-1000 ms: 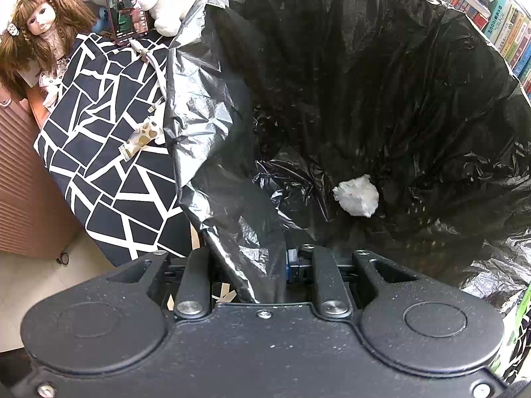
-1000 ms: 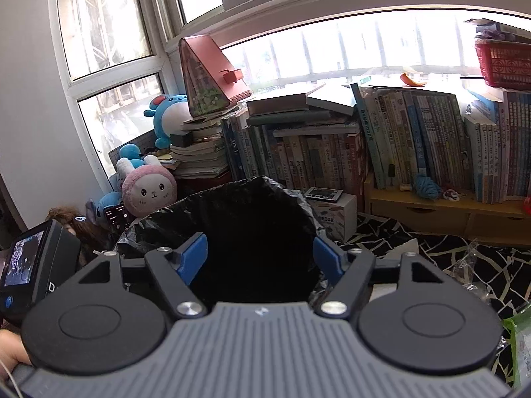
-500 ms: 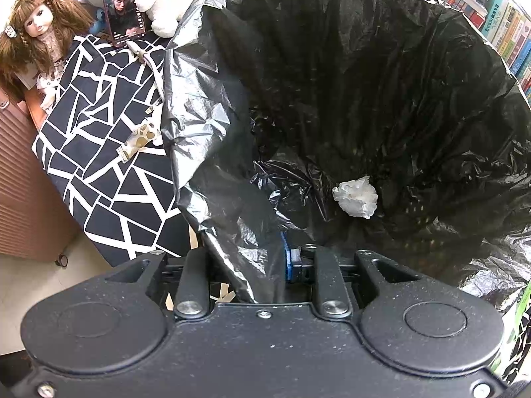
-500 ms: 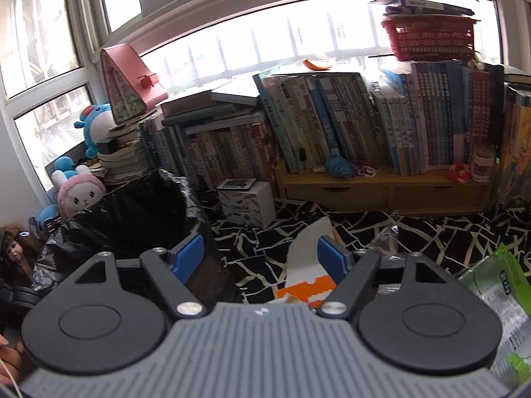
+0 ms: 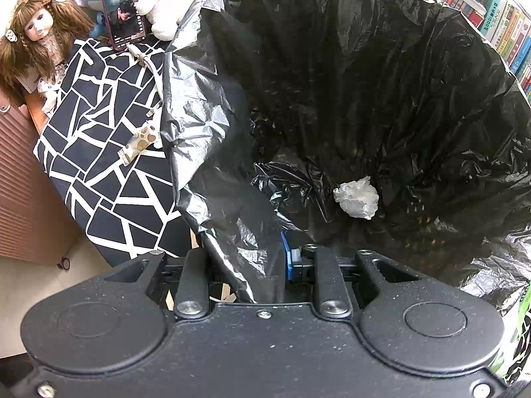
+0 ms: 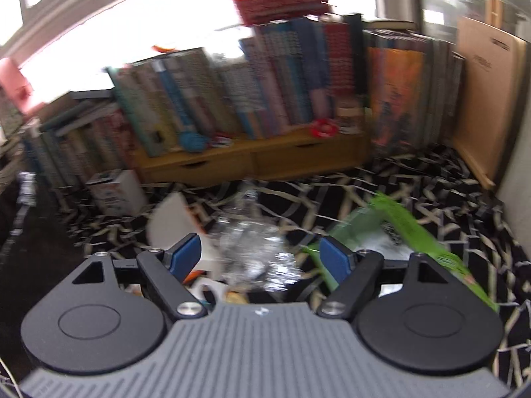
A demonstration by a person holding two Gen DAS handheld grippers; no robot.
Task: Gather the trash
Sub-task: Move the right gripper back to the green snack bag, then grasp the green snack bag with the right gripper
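While the left gripper [image 5: 252, 265] keeps its jaws clenched on the black trash bag's [image 5: 212, 152] near rim, the right gripper [image 6: 262, 255] has swung from the bag toward the table litter, jaws spread empty over crumpled clear plastic [image 6: 255, 252]; a green wrapper [image 6: 408, 232] lies just right.
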